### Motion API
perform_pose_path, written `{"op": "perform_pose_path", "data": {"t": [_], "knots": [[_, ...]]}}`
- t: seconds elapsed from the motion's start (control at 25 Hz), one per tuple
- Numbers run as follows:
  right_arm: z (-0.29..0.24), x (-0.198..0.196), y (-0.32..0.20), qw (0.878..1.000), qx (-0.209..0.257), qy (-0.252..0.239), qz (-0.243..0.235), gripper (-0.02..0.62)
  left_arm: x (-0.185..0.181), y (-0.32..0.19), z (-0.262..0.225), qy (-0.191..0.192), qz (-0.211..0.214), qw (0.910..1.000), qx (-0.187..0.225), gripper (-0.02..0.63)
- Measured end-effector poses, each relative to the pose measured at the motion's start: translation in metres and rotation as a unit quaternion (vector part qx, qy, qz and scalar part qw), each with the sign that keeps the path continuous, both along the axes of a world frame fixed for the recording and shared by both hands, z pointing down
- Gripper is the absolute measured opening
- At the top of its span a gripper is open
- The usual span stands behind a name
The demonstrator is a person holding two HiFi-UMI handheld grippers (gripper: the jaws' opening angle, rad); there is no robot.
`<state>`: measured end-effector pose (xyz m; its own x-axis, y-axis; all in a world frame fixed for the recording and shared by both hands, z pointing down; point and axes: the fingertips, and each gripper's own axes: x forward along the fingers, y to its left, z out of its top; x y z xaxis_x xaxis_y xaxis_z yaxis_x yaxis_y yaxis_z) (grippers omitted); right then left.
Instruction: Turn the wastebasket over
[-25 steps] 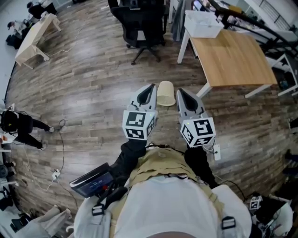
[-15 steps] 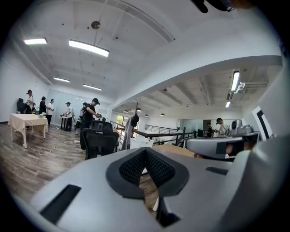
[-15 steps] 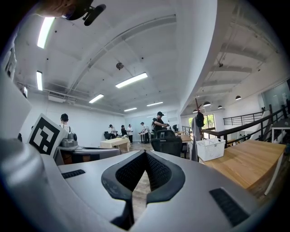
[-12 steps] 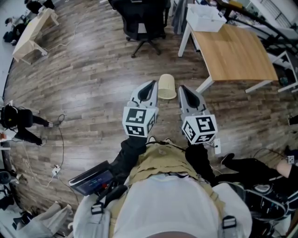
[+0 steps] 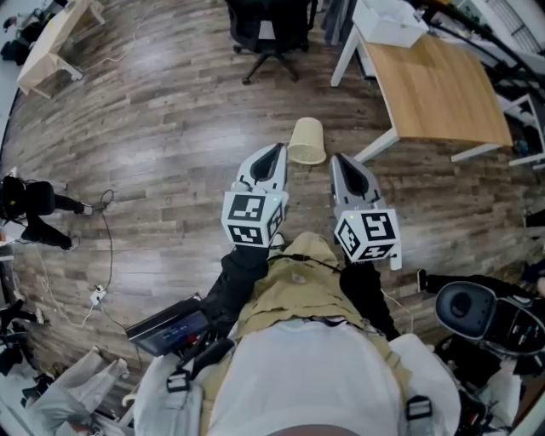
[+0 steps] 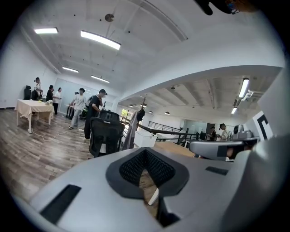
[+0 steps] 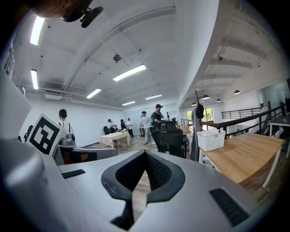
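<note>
A cream wastebasket (image 5: 307,140) stands on the wooden floor just ahead of me in the head view. My left gripper (image 5: 277,152) points toward its left side, tip close to the basket's lower left edge. My right gripper (image 5: 339,160) points past its right side, a little apart from it. Both taper to a closed point with nothing between the fingers. In the left gripper view (image 6: 146,152) and the right gripper view (image 7: 145,154) the black pads meet, and the basket is hidden behind the gripper bodies.
A wooden table (image 5: 434,85) with white legs stands at the right, a white bin (image 5: 387,21) on its far end. A black office chair (image 5: 264,25) is beyond the basket. Cables (image 5: 106,247) trail at the left. A black device (image 5: 477,311) lies at the lower right.
Both grippers have sunk a little and stayed shut. The basket, earlier between the two tips in the head view, now sits just ahead of them.
</note>
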<state>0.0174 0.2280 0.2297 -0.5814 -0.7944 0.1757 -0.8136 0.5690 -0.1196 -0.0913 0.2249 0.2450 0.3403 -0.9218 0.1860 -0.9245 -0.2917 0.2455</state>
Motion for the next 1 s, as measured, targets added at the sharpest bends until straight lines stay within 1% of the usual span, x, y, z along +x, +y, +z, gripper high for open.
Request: {"op": "perform_pose_path", "data": {"t": [0.2, 0.44, 0.6, 0.76, 0.84, 1.0], "knots": [[0.016, -0.007, -0.004, 1.000, -0.017, 0.008, -0.004, 0.021, -0.013, -0.004, 0.016, 0.010, -0.013, 0.9997, -0.017, 0.003], [0.024, -0.004, -0.027, 1.000, -0.012, 0.015, -0.017, 0.021, -0.012, -0.026, 0.028, 0.016, -0.027, 0.9989, -0.035, 0.003], [0.033, -0.012, -0.064, 0.999, -0.013, -0.001, -0.040, 0.021, -0.017, -0.057, 0.033, 0.007, -0.044, 0.9983, -0.039, 0.003], [0.023, -0.017, -0.111, 0.998, 0.009, -0.006, -0.057, 0.021, -0.023, -0.108, 0.032, -0.001, -0.061, 0.9975, -0.036, 0.003], [0.017, -0.008, -0.136, 0.998, 0.021, -0.011, -0.059, 0.021, -0.012, -0.140, 0.028, -0.005, -0.058, 0.9978, -0.032, 0.003], [0.012, 0.032, -0.183, 0.998, 0.027, -0.023, -0.049, 0.021, 0.036, -0.194, 0.019, -0.022, -0.027, 0.9990, -0.029, 0.003]]}}
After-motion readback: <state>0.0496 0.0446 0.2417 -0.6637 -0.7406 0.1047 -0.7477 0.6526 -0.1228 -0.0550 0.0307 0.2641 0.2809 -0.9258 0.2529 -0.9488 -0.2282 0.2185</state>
